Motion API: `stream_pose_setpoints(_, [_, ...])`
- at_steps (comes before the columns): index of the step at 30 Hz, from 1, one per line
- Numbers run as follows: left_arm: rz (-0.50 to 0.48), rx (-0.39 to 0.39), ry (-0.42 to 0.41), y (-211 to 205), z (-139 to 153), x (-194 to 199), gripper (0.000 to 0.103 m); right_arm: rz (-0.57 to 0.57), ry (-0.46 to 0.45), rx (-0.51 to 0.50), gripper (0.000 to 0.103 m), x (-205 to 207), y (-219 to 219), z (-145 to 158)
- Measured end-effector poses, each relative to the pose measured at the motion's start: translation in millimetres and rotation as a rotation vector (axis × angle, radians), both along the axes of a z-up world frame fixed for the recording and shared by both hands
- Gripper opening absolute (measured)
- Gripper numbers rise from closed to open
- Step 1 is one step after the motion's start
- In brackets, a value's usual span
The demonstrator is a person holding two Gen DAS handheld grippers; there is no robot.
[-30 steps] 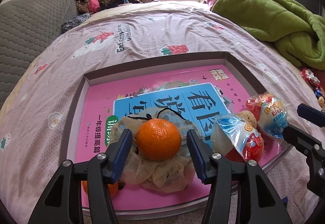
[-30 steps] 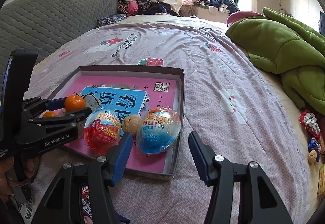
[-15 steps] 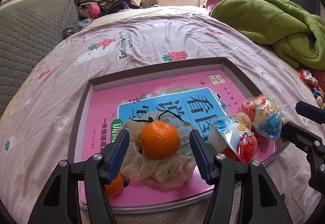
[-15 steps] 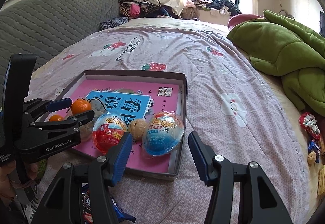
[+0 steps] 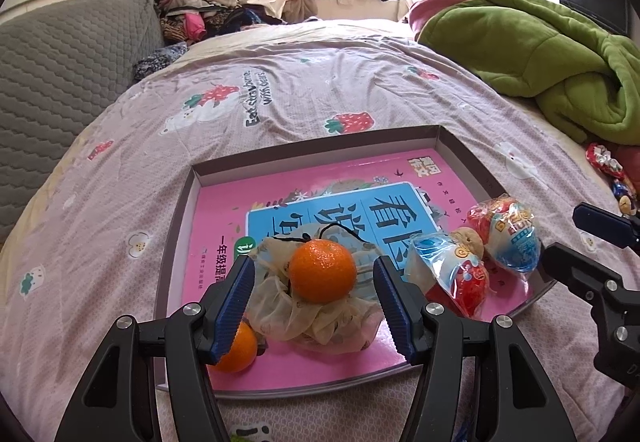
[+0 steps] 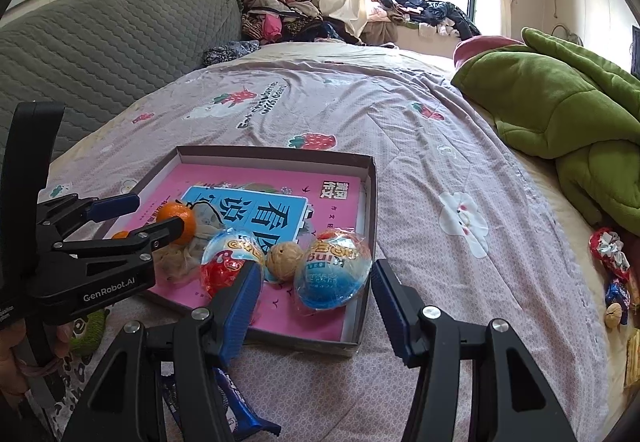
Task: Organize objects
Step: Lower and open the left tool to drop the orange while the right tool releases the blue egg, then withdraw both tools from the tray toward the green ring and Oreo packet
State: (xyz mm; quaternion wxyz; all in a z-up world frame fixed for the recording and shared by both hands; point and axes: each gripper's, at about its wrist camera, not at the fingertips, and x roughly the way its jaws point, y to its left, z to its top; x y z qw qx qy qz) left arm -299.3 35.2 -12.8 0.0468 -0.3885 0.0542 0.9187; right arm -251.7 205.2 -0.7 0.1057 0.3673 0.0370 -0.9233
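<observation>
While both claws gaped wide, the left claw (image 5: 314,294) should have closed squarely, gently around the mandarin (image 5: 322,270).

"GenRobot.AI" stands in white letters on the black body of the left claw (image 6: 116,215), at the left of the right wrist view. The bedsheet (image 5: 280,89) carries the dark print "Eat strawberries with bears" in the upper middle of the left wrist view. The pink book (image 5: 224,209) in the box shows large Chinese characters, upside down, on a blue panel.
</observation>
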Motion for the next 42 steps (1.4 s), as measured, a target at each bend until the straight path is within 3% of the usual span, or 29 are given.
stream_pose_setpoints(10, [0.000, 0.008, 0.032, -1.1, 21.0, 13.5, 0.064, 0.023, 0.033, -0.024, 0.057, 8.1, -3.2, 11.0])
stream_pose_setpoints(14, [0.000, 0.018, 0.046, -3.0, 30.8, 19.2, 0.072, 0.026, 0.045, -0.041, 0.062, 11.1, -2.6, 16.3])
stream_pose_setpoints(29, [0.017, 0.014, 0.078, -7.2, 57.8, 41.4, 0.073, 0.018, 0.080, -0.051, 0.069, 21.2, -1.1, 32.1])
stream_pose_setpoints(42, [0.052, 0.015, 0.115, -29.3, 80.3, 77.2, 0.074, 0.076, 0.124, -0.066, 0.071, 41.7, -10.9, 51.6])
